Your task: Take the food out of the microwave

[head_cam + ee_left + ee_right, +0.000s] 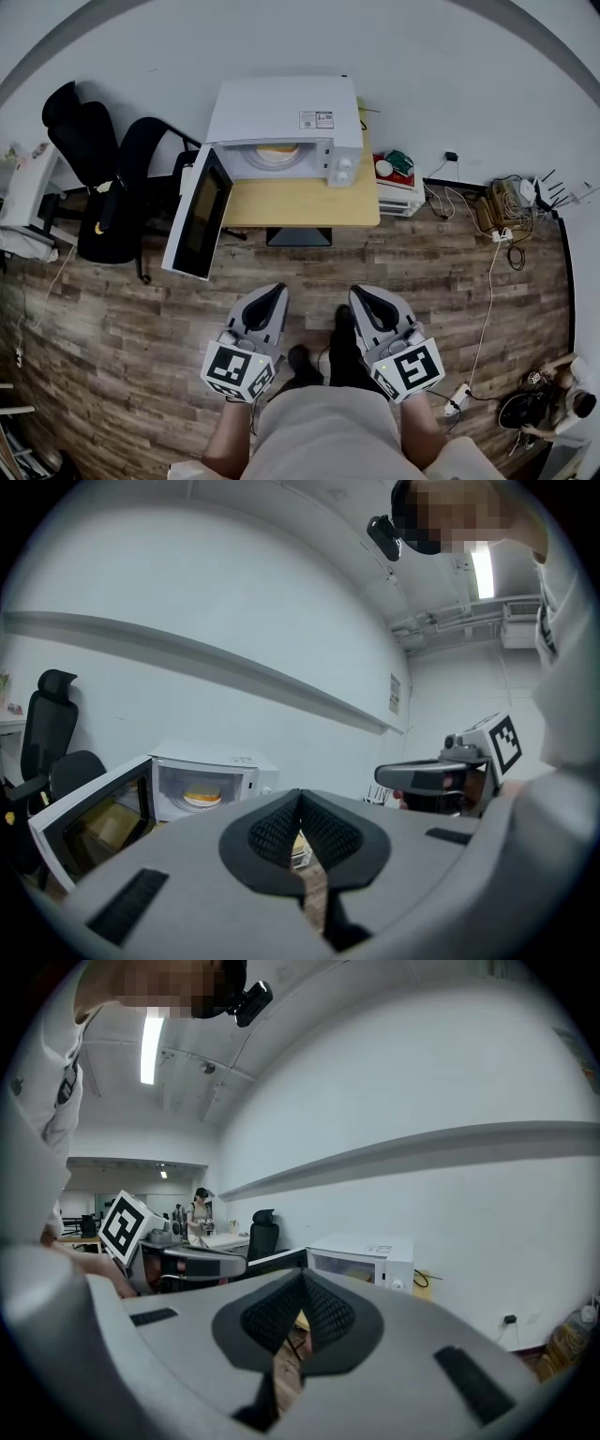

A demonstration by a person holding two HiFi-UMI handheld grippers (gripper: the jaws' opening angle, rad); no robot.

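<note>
Both of my tools are pressed together with nothing between the pads: the left gripper (272, 291) and the right gripper (361, 292) hang low in front of me, side by side.

The food (278, 152) is inside the microwave (281, 117), which stands on a small wooden table (300, 202) against the wall. It lies straight ahead of me and well apart from both grippers, with a stretch of plank floor and the table's front edge between us. The cavity takes up the microwave's left part and the knobs its right, so the food lines up more nearly with my left gripper. The door (202, 220) stands swung out toward me on the left, so a reach from that side would have to run just beside it. The food is a flat, round, yellowish thing lying level, so I judge no one direction of grip is favoured.

The left gripper view looks right into the lit cavity and shows the food on something pale, a plate or the turntable, I cannot say which. The right gripper view catches the microwave at a slant and barely shows the food. Only the head view shows how far off I stand.
</note>
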